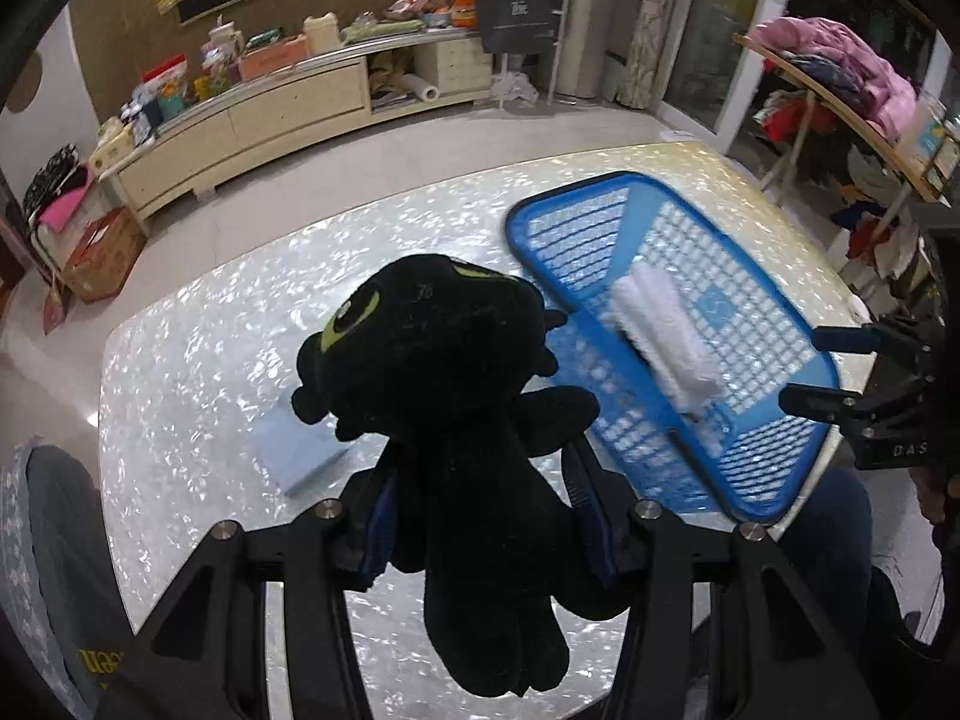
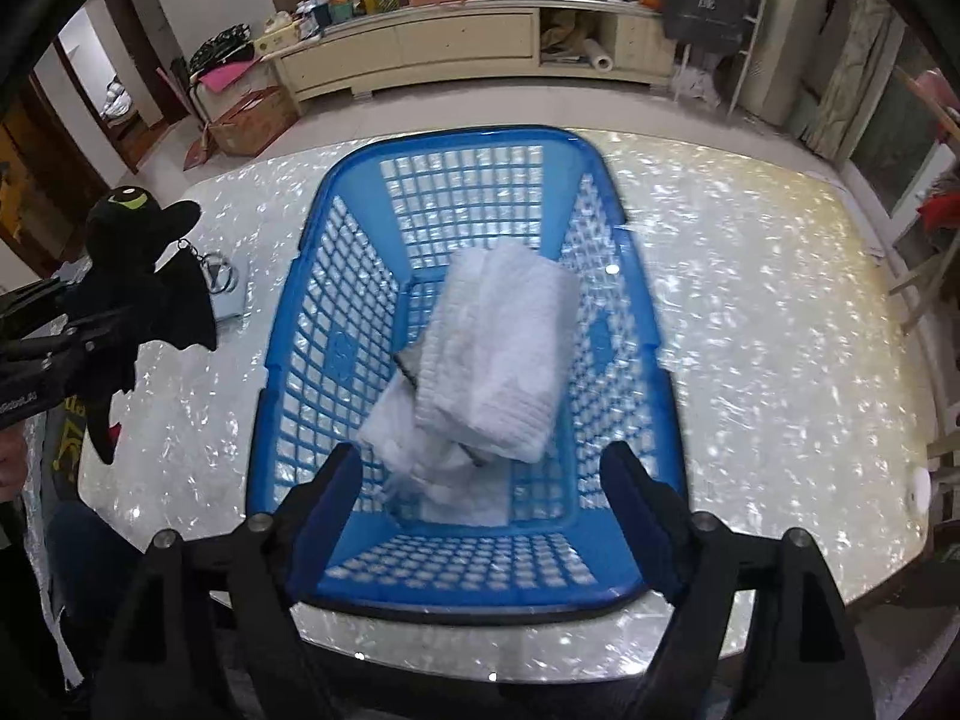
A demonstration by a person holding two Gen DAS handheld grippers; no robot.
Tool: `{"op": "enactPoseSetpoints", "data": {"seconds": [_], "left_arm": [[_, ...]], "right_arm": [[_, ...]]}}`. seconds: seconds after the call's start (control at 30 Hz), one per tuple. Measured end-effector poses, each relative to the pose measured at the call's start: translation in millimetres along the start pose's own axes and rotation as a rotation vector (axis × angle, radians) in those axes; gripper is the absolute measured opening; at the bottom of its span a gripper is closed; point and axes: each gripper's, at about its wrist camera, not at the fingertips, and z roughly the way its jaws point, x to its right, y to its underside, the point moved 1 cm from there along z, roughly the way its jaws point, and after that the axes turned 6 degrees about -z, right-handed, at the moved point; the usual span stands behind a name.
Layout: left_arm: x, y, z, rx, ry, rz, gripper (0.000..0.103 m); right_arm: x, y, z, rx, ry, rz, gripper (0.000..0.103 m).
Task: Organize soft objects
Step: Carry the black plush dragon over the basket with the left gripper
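The left gripper [image 1: 480,516] pinches a black plush [image 1: 444,396] by its body, held above the table [image 1: 198,360]; at its 2 o'clock sits the blue basket [image 2: 288,324] with a white towel [image 2: 492,354] inside; the right gripper [image 2: 480,480] hangs over the basket, jaws spread and holding nothing.

black plush [image 1: 456,396], blue basket [image 2: 312,276], white towel [image 2: 498,354]

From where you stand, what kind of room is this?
Most likely a lived-in living room at home: a long cream sideboard crowded with household clutter, a rack heaped with clothes, and a blue laundry basket on a pearly table.
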Motion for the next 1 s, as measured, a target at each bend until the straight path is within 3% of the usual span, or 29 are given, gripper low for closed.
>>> {"op": "enactPoseSetpoints", "data": {"seconds": [0.1, 0.43, 1.0], "left_arm": [[16.1, -2.4, -6.9, 0.009, 0.014, 0.029, 0.048], [67.2, -13.1, -20.1, 0.014, 0.063, 0.105, 0.048], [126.0, -34.8, 11.2, -0.04, 0.083, 0.187, 0.048]], "right_arm": [[10.4, 7.8, 3.2, 0.013, 0.012, 0.022, 0.088], [31.8, 22.6, -7.6, 0.027, 0.069, 0.057, 0.09], [55.4, 31.1, -8.4, 0.041, 0.057, 0.093, 0.09]]}}
